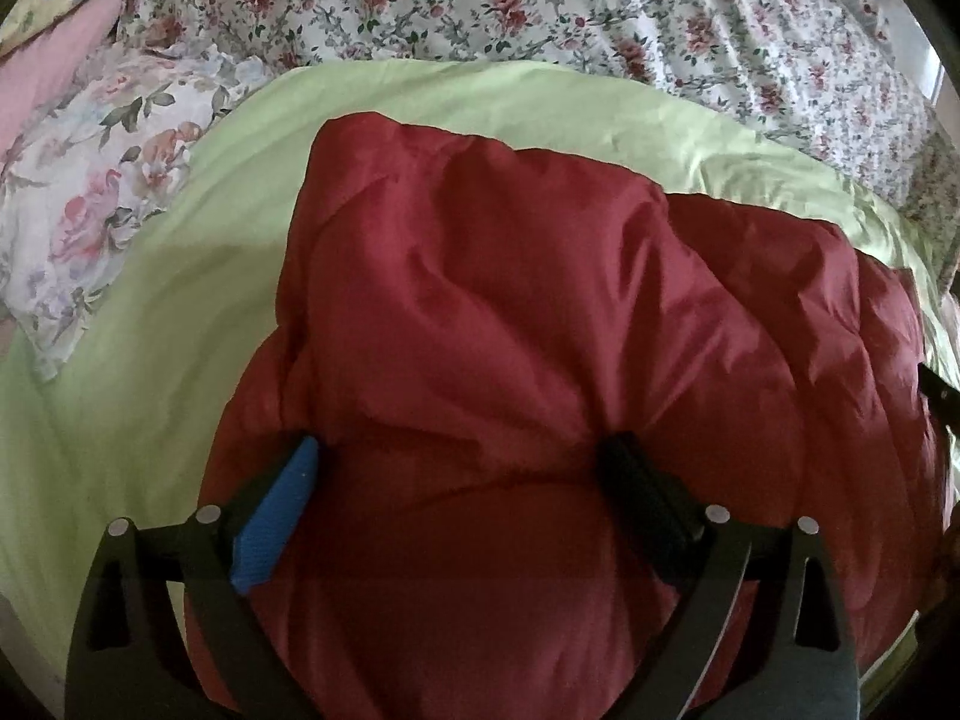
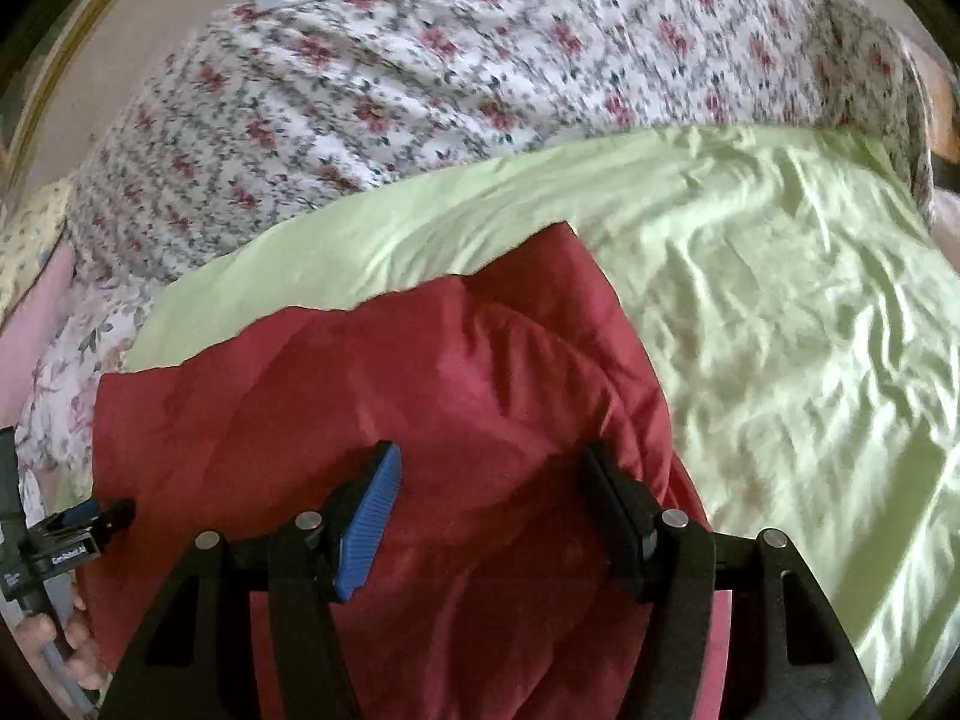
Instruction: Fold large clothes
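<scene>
**Folded edge of the red jacket carried across the bed**

You are in the middle of a fold: both grippers carry thick handfuls of the puffy, dark-red quilted nylon jacket, which lies on the smooth pale-green sheet with its far edge toward 12 o'clock.

Your left gripper stands very wide, blue ribbed pad at 9 o'clock and black pad at 3 o'clock, both dented into a fat padded bundle. I judge that a grip, though loose. Your right gripper is narrower and pinches the jacket's edge at 3 o'clock, next to bare sheet.

Next, lay the carried layer flat and square its corner to the edge beneath; the slippery, springy filling will likely push back, so press before letting go.

Beyond the sheet, at 12 o'clock, lies a rumpled white cotton quilt with small red roses; a pillow with large pastel flowers sits at 10 o'clock.
</scene>
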`<state>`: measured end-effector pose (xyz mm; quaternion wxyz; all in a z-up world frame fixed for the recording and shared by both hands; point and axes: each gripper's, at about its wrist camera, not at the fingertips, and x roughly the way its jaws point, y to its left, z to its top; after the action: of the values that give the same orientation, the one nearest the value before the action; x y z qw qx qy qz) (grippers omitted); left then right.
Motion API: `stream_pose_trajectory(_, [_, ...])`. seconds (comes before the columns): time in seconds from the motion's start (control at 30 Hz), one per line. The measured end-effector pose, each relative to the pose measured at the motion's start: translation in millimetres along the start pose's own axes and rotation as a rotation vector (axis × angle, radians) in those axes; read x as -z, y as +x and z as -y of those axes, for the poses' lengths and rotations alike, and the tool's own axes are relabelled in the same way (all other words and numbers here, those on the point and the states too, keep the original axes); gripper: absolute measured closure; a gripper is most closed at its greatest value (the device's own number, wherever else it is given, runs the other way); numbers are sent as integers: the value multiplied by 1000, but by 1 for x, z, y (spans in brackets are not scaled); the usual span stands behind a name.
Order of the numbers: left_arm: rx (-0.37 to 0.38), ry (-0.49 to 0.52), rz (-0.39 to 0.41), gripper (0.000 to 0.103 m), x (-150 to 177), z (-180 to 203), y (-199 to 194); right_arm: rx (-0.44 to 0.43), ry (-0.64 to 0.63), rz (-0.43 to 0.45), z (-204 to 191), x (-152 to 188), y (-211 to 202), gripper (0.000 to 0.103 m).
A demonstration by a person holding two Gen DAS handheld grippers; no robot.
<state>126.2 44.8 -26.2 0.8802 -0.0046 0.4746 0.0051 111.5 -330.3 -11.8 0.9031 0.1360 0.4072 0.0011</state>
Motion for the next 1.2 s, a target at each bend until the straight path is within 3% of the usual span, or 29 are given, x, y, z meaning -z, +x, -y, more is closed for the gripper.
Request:
stream_pose_trajectory(0.47, [-39, -4, 9, 4, -2, 4, 6, -15, 49, -18, 15, 1, 20, 39])
stream_pose_trajectory(0.57, [-14, -2, 9, 6, -2, 2, 0, 7, 43, -11, 13, 2, 20, 39])
stream_pose_trajectory(0.7, [108, 25, 78, 6, 4, -3, -37, 36, 45, -16, 14, 3, 20, 39])
stream_pose_trajectory(0.77, [125, 23, 92, 6, 7, -10, -46, 48, 50, -21, 14, 3, 21, 39])
stream_pose_trajectory(0.87, [183, 5, 61, 6, 9, -25, -40, 80, 41, -28, 12, 2, 23, 38])
stream_pose_trajectory(0.97, [176, 6, 20, 6, 8, -31, -19, 120, 31, -35, 9, -1, 25, 32])
stream_pose_trajectory(1.1, [175, 5, 16, 6, 6, -29, -2, 103, 53, 5, 6, 3, -6, 32])
stream_pose_trajectory(1.2, [171, 7, 30, 5, 6, -27, 0, 38, -9, 34, -17, 20, -45, 32])
